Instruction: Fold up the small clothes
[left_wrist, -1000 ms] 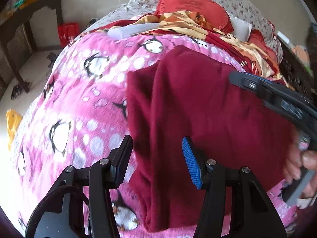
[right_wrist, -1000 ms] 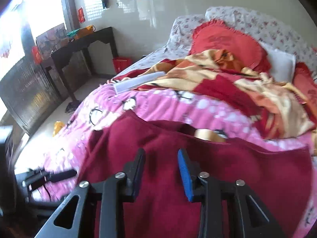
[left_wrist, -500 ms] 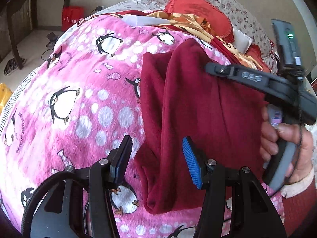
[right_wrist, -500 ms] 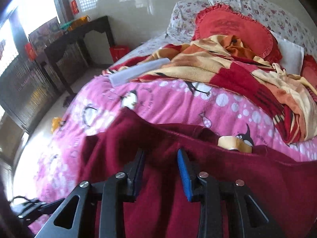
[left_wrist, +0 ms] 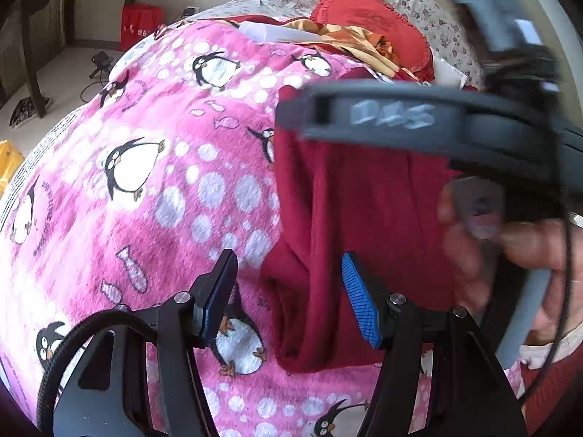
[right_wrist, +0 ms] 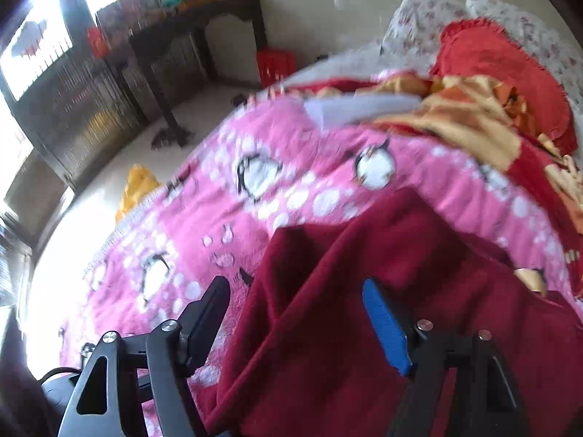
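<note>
Maroon fleece garment (left_wrist: 349,225) lying folded on pink penguin blanket (left_wrist: 153,167), left gripper (left_wrist: 288,298) jaws spread wide above its edge, right gripper (right_wrist: 295,313) likewise wide, holding nothing

Both grippers are being held open above the maroon garment (left_wrist: 349,240).
The left gripper (left_wrist: 289,300) is straddling its left edge; the right gripper (right_wrist: 295,322), gripped by the right hand (left_wrist: 488,255), is hovering over its fold.
</note>
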{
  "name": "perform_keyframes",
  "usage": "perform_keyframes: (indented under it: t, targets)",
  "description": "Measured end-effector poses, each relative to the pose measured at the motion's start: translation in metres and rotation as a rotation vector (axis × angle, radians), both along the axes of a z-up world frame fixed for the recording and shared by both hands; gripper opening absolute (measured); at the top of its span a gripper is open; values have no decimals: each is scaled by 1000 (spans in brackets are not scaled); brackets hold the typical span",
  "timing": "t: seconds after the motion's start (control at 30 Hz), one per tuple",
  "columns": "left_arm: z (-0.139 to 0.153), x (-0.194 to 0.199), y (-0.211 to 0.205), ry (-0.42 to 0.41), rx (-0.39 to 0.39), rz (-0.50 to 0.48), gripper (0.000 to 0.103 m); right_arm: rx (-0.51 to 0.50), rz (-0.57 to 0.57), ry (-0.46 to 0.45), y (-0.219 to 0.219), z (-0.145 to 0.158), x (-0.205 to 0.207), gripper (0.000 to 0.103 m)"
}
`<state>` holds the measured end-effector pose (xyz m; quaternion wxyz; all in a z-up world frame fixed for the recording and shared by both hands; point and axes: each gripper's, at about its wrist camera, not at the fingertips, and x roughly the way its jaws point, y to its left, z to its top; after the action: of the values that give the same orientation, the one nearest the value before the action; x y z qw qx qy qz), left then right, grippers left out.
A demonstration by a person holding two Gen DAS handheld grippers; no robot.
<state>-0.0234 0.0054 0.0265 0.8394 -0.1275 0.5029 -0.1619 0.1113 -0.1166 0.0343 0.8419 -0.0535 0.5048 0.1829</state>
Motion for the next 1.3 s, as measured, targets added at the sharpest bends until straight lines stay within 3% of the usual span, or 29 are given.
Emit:
perform_keyframes:
  t: [0.17, 0.2, 0.23, 0.27, 0.33, 0.4, 0.53, 0.57, 0.77, 1.03, 1.1, 1.23, 1.3]
  targets:
    - [-3, 0, 7, 9, -15, 8, 60, -107, 0, 6, 16, -25, 8, 76]
    - [-3, 0, 7, 11, -19, 9, 60, -111, -8, 0, 15, -27, 8, 67]
    - [-3, 0, 8, 13, -23, 8, 60, -125, -22, -10, 13, -27, 9, 50]
    - [-2, 0, 8, 15, -29, 6, 60, -122, -34, -20, 10, -25, 8, 46]
    - [-1, 0, 9, 16, -55, -2, 65, -45, -40, -16, -1, -18, 8, 25]
    - [1, 0, 9, 11, -95, -14, 68, 40, -58, 2, -16, -9, 7, 21]
    - [6, -2, 1, 3, -139, -46, 69, 166, -82, 21, -36, 2, 5, 19]
    - [8, -3, -3, 1, -139, -54, 74, 179, -83, 20, -38, 3, 4, 19]
    - [5, 4, -16, -8, -107, -54, 78, 212, -83, 9, -43, 11, -5, 19]
    - [-4, 15, -21, 5, -139, -79, 77, 245, -83, -21, -59, 24, -20, 18]
    - [-5, 12, -24, -1, -144, -94, 71, 252, -86, -23, -63, 26, -21, 18]
    - [-2, 6, -26, -24, -158, -108, 47, 270, -100, -15, -70, 23, -22, 18]
    - [-1, 5, -24, -19, -199, -111, 47, 286, -109, -4, -73, 20, -21, 18]
